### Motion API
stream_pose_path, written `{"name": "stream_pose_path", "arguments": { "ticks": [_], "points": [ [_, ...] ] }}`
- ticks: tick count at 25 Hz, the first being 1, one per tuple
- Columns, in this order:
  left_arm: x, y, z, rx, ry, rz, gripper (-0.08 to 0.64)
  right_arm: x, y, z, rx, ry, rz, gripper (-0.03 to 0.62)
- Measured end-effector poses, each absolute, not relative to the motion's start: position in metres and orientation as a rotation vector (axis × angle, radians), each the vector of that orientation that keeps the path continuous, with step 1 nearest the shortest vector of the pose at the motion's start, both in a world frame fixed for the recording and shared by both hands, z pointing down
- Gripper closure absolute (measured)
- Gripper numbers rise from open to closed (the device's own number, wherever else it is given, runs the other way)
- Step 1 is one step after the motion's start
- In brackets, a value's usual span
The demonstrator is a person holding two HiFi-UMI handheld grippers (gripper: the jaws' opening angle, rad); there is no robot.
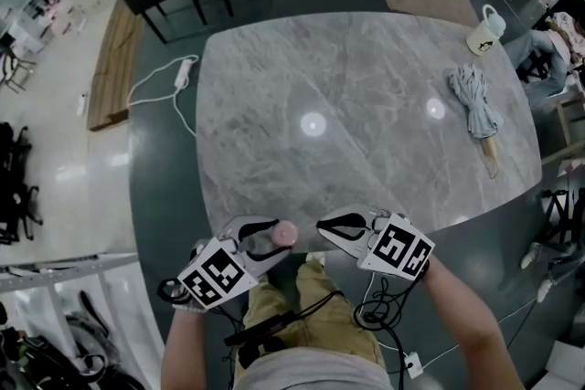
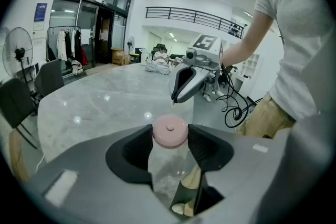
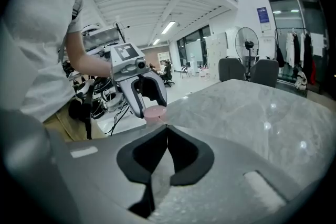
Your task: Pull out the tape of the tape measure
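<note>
Here, at table [image 1: 366, 105] edge | left gripper [image 2: 169, 140] pinches pink tape measure [image 1: 286, 234]: likely light, rigid, slick | right gripper [image 3: 167, 128], jaws pressed together, beside it; grasp tab

The middle of the marble table [image 1: 347, 96] is bare, so there is wide free room from its lower edge up to its far edge. At the right of the frame lies a folded umbrella [image 1: 475, 105], and a mug [image 1: 485, 30] stands above it. At the bottom, the left gripper [image 1: 277, 238] and the right gripper [image 1: 321, 225] face each other closely; the pink tape measure [image 1: 286, 233] fills most of the gap.
</note>
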State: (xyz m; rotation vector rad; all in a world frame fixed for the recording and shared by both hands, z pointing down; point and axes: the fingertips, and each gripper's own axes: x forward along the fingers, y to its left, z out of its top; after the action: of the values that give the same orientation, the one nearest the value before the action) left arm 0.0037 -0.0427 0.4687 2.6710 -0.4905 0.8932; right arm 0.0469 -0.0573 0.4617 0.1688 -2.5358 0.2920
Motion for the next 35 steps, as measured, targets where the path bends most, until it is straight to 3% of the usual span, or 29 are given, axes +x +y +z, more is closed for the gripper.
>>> {"name": "stream_pose_path", "arguments": {
  "ticks": [35],
  "points": [
    [-0.024,-0.060,0.457,2.604,-0.587,0.755,0.331,0.078,-0.092,0.458,0.599,-2.419,0.296,0.584]
  ]
}}
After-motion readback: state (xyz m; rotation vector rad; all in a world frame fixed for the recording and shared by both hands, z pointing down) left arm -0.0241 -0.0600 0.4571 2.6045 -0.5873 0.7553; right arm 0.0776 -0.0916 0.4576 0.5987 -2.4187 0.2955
